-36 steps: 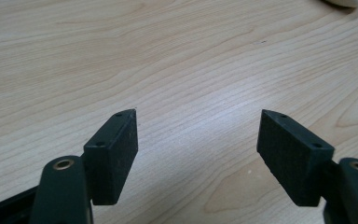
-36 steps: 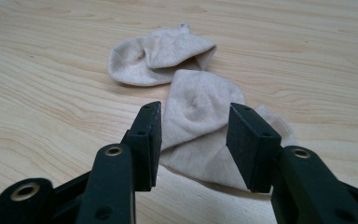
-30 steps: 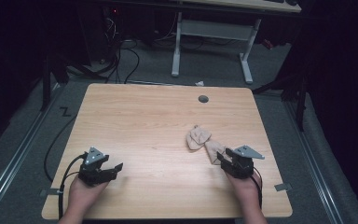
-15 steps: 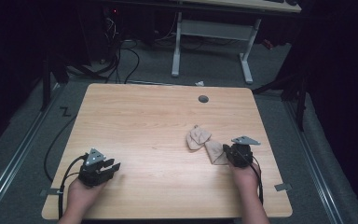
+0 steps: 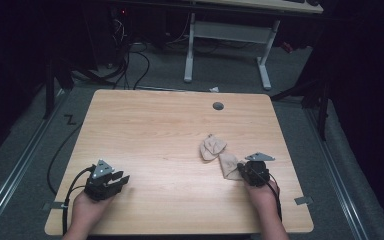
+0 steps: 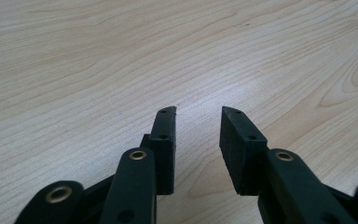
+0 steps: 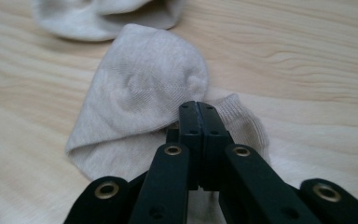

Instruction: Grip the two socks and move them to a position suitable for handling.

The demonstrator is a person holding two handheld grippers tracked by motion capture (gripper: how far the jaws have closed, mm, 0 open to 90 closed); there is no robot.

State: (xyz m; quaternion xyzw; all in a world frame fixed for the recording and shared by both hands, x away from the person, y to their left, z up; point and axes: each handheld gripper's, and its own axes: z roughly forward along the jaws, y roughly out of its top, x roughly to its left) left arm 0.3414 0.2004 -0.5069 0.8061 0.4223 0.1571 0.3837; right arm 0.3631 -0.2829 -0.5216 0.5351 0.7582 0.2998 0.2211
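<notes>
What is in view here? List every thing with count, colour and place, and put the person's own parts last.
socks: two, beige, right half of the table; the near one lies at the right hand-held gripper, the far one just beyond it.
table: one, light wood, centre of the high view.
grommet: one, dark grey, near the table's far edge.
desk frame: one, white, on the floor beyond the table.
cables: several, black, on the floor at far left.
left hand-held gripper: one, black, near left of the table, jaws apart over bare wood.
right hand-held gripper: one, black, jaws shut at the near sock's edge.
hands: two, at the table's near edge.
</notes>
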